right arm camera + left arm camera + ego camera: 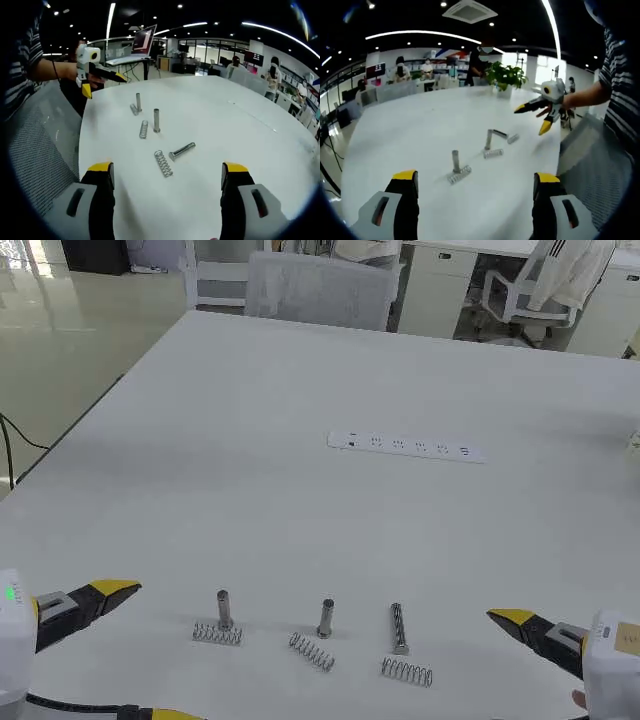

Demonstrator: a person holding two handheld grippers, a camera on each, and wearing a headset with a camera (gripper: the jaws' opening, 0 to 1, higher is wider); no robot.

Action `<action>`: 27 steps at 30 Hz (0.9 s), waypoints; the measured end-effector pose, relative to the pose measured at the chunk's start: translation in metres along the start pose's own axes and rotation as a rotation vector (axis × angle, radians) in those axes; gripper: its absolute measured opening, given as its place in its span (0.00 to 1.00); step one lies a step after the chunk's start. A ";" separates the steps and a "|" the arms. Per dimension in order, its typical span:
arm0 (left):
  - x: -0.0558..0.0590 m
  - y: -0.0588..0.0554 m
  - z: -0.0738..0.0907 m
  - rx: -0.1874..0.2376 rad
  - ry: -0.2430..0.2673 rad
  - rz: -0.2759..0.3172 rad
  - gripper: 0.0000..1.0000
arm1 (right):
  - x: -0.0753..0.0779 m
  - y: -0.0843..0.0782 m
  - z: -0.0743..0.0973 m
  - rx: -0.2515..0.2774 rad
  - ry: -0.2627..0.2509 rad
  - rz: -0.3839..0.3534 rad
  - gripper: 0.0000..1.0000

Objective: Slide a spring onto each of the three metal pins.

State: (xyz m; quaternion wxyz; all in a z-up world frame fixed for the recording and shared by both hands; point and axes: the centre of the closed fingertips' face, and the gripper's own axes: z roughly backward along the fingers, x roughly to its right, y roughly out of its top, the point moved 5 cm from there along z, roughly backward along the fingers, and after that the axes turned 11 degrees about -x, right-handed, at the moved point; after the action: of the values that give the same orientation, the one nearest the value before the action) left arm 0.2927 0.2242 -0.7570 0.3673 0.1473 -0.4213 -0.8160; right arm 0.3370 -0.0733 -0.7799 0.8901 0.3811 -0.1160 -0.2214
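Observation:
Three metal pins sit near the front edge of the white table (300,510). The left pin (223,608) and the middle pin (326,617) stand upright, while the right pin (397,628) lies on its side. A loose spring lies by each: left spring (217,635), middle spring (312,651), right spring (407,671). My left gripper (145,652) (476,177) is open and empty, left of the pins. My right gripper (520,640) (167,167) is open and empty to their right, with the lying pin (181,150) and its spring (163,163) nearest it.
A white power strip (405,446) lies flat mid-table, beyond the pins. A grey chair (318,290) stands at the table's far edge, with an office chair (520,300) behind it. People sit at distant desks (415,72).

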 end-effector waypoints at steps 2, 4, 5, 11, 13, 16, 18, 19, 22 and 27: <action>0.001 -0.001 0.000 -0.002 -0.003 0.000 0.98 | 0.000 0.000 0.000 -0.001 0.000 0.004 0.90; 0.001 -0.001 0.000 -0.001 -0.004 0.001 0.98 | 0.000 0.000 0.000 -0.005 0.003 0.007 0.90; 0.001 -0.001 0.001 -0.001 -0.004 0.001 0.98 | -0.001 0.000 0.000 -0.005 0.004 0.005 0.90; -0.001 -0.002 0.003 -0.004 0.001 0.001 0.98 | -0.001 -0.003 0.000 -0.011 0.002 0.003 0.89; -0.001 -0.002 0.003 -0.004 0.001 0.002 0.98 | -0.001 -0.004 0.000 -0.013 0.003 0.003 0.89; -0.001 -0.003 0.003 -0.010 0.002 -0.002 0.98 | -0.001 -0.005 0.000 -0.012 0.002 0.001 0.89; -0.001 -0.003 0.003 -0.009 0.001 -0.003 0.98 | -0.001 -0.006 -0.001 -0.015 0.002 -0.002 0.89; -0.001 -0.003 0.002 -0.009 0.001 -0.002 0.98 | -0.001 -0.006 -0.001 -0.016 0.002 0.001 0.89; 0.000 -0.003 0.002 -0.011 0.001 -0.003 0.98 | -0.002 -0.005 -0.001 -0.017 0.005 0.003 0.89; 0.002 -0.003 0.002 -0.010 -0.006 -0.004 0.98 | -0.002 -0.004 -0.001 -0.016 0.005 0.005 0.88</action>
State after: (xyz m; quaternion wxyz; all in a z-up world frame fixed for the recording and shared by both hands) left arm 0.2892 0.2251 -0.7578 0.3654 0.1437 -0.4179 -0.8193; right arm 0.3345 -0.0746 -0.7837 0.8939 0.3745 -0.1129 -0.2191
